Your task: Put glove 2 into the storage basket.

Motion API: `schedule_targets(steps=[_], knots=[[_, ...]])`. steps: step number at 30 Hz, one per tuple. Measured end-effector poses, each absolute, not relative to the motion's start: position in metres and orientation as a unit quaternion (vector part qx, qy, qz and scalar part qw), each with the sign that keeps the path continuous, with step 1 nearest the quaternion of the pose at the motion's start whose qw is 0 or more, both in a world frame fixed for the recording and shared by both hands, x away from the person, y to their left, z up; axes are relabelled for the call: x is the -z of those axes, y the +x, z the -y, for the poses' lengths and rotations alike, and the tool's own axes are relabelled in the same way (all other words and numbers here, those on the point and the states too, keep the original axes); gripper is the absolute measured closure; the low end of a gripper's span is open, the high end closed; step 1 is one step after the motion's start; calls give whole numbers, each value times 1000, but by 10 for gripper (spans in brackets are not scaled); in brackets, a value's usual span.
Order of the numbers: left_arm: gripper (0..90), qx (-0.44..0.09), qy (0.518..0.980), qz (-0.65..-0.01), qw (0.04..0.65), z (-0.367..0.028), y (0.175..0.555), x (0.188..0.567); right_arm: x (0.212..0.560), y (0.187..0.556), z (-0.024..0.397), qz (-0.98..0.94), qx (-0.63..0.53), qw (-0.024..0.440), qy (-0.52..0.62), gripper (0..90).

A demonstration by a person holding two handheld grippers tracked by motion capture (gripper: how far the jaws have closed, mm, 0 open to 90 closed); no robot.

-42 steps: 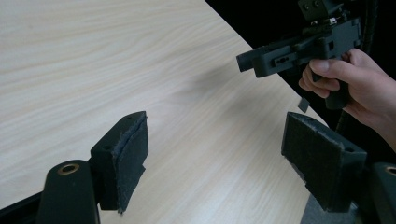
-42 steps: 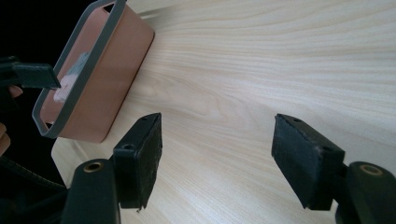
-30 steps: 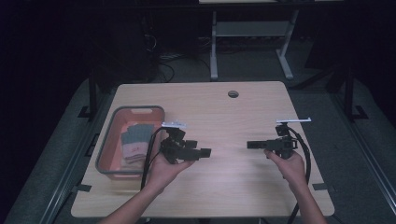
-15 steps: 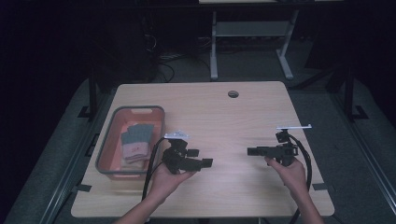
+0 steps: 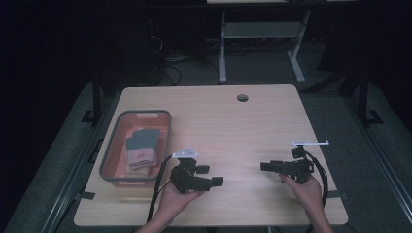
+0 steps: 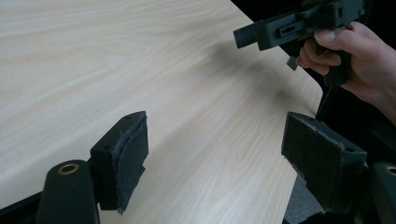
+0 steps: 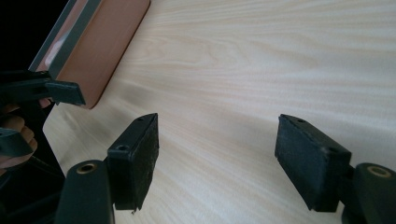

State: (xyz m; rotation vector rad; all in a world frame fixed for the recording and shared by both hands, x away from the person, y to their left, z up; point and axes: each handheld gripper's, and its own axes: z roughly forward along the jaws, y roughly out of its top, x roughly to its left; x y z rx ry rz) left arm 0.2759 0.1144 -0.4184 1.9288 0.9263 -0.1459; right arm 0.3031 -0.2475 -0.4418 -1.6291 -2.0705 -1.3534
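Note:
My left gripper [image 5: 211, 175] hovers low over the wooden table [image 5: 233, 121] at front left, pointing right, jaws wide open with nothing between them [image 6: 217, 154]. My right gripper [image 5: 265, 166] is at front right and points left toward it, also open and empty [image 7: 217, 149]. The two face each other across bare tabletop. A red-brown bin [image 5: 111, 160] with a grey rim sits left of the left gripper and holds folded grey and pink cloths [image 5: 141, 145]. The left gripper view shows the right gripper [image 6: 261, 35] in a hand; the right gripper view shows the left gripper [image 7: 60, 93] beside the bin [image 7: 107, 51].
A round cable hole [image 5: 242, 97] is near the table's far edge. A white desk frame [image 5: 257, 43] stands on the dark floor behind. Cables trail from both grippers over the front edge.
Both hands have drawn back toward the near edge of the table and sunk lower. The left gripper has also shifted slightly right. Both pairs of jaws stay apart and empty.

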Motion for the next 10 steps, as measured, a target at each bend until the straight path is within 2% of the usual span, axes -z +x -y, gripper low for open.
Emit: schedule_targets(steps=[10], knots=[[235,63,776,-375,503,-126,253,435,451,279,245,709,458,72,-531,296]])
